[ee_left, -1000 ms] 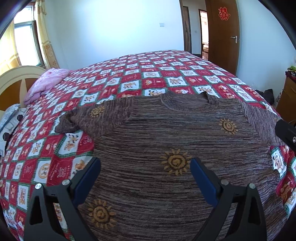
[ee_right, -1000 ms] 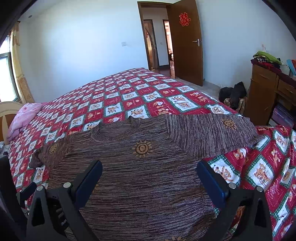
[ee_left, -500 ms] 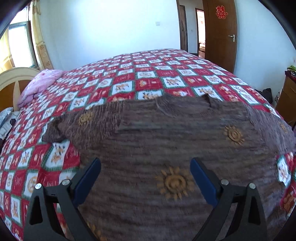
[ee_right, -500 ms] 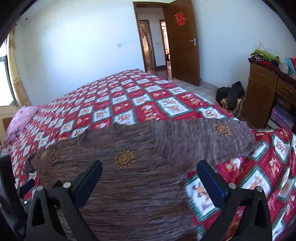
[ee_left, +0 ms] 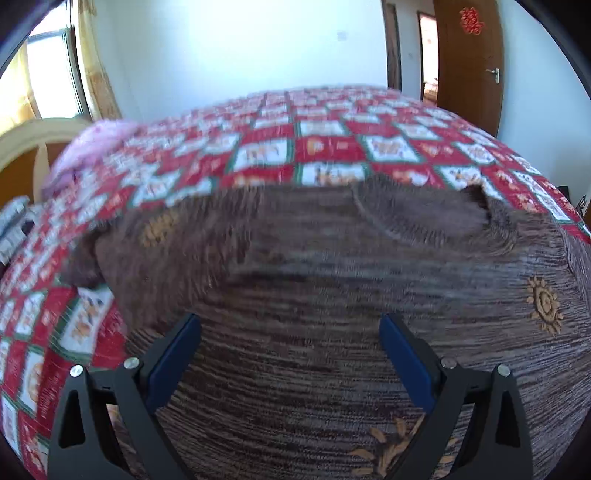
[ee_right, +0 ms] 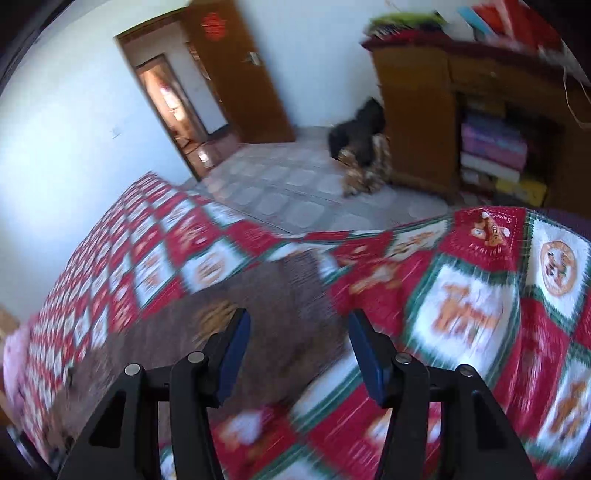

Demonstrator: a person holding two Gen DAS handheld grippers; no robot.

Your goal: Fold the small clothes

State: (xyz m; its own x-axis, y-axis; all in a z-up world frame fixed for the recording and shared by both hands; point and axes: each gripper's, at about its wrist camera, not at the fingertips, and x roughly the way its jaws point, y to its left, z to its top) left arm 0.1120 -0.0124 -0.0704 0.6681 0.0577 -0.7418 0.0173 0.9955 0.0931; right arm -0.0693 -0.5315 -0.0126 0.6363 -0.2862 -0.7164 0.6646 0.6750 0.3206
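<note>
My left hand-held gripper (ee_left: 290,354) hangs spread over the brown sweater (ee_left: 351,295); my right hand-held gripper (ee_right: 299,341), jaws just narrowing, grips nothing near the bed (ee_right: 480,314) edge.

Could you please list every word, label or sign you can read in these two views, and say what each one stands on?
Red paper sign on the wooden door: a Chinese decoration, too blurred to read.
"Sweet", uncertain: small print on a red square of the quilt, seen upside down.
Other quilt squares: any lettering is too blurred to read.
Brown sweater: sun motifs only, no text.
</note>
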